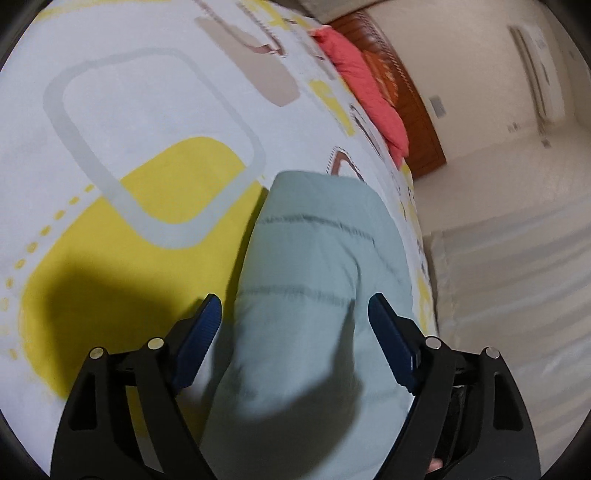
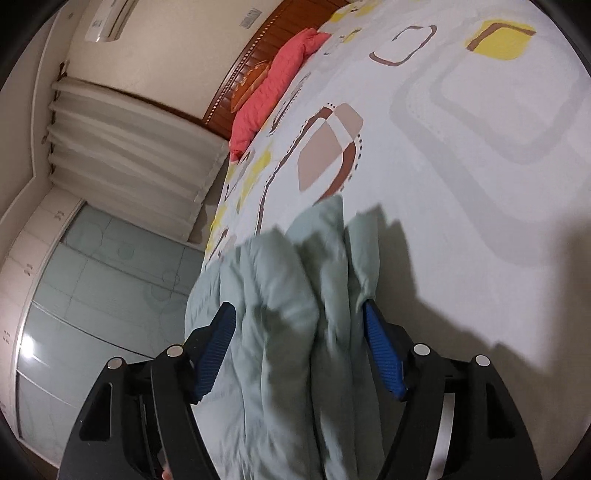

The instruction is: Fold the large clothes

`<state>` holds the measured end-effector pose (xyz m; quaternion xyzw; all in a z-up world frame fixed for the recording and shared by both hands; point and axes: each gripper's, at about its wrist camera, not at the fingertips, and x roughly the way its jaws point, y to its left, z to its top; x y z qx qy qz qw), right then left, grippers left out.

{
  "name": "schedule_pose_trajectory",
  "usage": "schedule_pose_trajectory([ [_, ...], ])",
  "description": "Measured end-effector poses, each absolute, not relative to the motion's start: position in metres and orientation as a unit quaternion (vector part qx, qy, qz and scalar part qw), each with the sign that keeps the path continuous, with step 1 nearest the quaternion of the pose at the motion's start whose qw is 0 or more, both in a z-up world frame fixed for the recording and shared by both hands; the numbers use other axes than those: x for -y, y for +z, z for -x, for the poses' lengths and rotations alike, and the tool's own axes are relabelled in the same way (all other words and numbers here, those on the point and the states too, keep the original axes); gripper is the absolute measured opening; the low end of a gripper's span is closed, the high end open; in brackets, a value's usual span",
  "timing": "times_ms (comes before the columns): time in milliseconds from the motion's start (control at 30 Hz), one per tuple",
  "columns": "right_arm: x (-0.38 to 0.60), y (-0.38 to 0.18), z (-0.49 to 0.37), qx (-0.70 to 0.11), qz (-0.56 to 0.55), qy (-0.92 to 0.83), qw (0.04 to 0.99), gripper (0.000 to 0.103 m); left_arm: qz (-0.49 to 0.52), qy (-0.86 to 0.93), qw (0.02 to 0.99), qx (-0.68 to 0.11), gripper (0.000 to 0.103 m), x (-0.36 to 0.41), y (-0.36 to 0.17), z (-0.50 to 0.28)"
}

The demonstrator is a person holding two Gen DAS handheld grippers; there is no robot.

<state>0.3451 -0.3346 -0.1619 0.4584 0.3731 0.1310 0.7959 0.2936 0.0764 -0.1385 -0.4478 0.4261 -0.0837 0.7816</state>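
On the patterned bedsheet [image 1: 155, 110] the pale green quilted garment [image 1: 317, 258] fills the lower centre of both frames, looking to me soft, puffy and light, so I would pinch a stitched edge with my left gripper [image 1: 295, 310] and right gripper [image 2: 299, 314], both wide open around it.

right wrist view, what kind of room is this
Most likely a bedroom: a bed with a patterned bedspread, a wooden headboard behind a coral pillow, and a wall air conditioner.
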Motion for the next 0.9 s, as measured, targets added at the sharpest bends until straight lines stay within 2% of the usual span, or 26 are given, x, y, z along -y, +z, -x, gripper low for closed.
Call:
schedule_pose_trajectory([
  [67, 0.335, -0.171, -0.355, -0.378, -0.475, 0.131, 0.784, 0.069, 0.455, -0.075, 0.775, -0.432, 0.081, -0.073, -0.142, -0.305],
  [100, 0.336, -0.176, -0.357, -0.380, -0.484, 0.133, 0.777, 0.069, 0.454, -0.071, 0.774, -0.435, 0.076, -0.071, -0.144, -0.306],
  [133, 0.336, -0.181, -0.360, -0.383, -0.491, 0.129, 0.772, 0.064, 0.453, -0.065, 0.772, -0.441, 0.072, -0.068, -0.146, -0.310],
  [167, 0.338, -0.185, -0.361, -0.385, -0.495, 0.120, 0.770, 0.050, 0.449, -0.059, 0.771, -0.448, 0.066, -0.065, -0.149, -0.314],
  [267, 0.340, -0.202, -0.363, -0.393, -0.510, 0.111, 0.757, 0.032, 0.441, -0.052, 0.770, -0.458, 0.060, -0.064, -0.158, -0.319],
  [367, 0.340, -0.209, -0.359, -0.396, -0.508, 0.108, 0.757, 0.025, 0.403, -0.048, 0.789, -0.461, 0.055, -0.055, -0.156, -0.323],
  [433, 0.338, -0.210, -0.358, -0.398, -0.505, 0.103, 0.759, 0.025, 0.386, -0.044, 0.797, -0.462, 0.054, -0.051, -0.157, -0.323],
  [533, 0.337, -0.205, -0.356, -0.404, -0.496, 0.103, 0.762, 0.025, 0.376, -0.052, 0.803, -0.460, 0.054, -0.050, -0.154, -0.322],
  [600, 0.339, -0.198, -0.349, -0.406, -0.490, 0.101, 0.765, 0.034, 0.376, -0.066, 0.803, -0.458, 0.058, -0.054, -0.151, -0.317],
  [633, 0.340, -0.194, -0.343, -0.407, -0.490, 0.099, 0.765, 0.042, 0.380, -0.068, 0.801, -0.457, 0.062, -0.057, -0.150, -0.312],
  [667, 0.341, -0.191, -0.337, -0.406, -0.492, 0.101, 0.764, 0.055, 0.389, -0.069, 0.797, -0.456, 0.068, -0.060, -0.150, -0.307],
  [733, 0.343, -0.185, -0.322, -0.399, -0.498, 0.107, 0.763, 0.067, 0.409, -0.069, 0.791, -0.450, 0.076, -0.069, -0.148, -0.290],
  [833, 0.342, -0.179, -0.298, -0.396, -0.505, 0.122, 0.758, 0.067, 0.417, -0.070, 0.789, -0.445, 0.085, -0.074, -0.146, -0.267],
  [900, 0.339, -0.179, -0.278, -0.396, -0.513, 0.132, 0.750, 0.067, 0.428, -0.071, 0.785, -0.442, 0.086, -0.076, -0.147, -0.249],
])
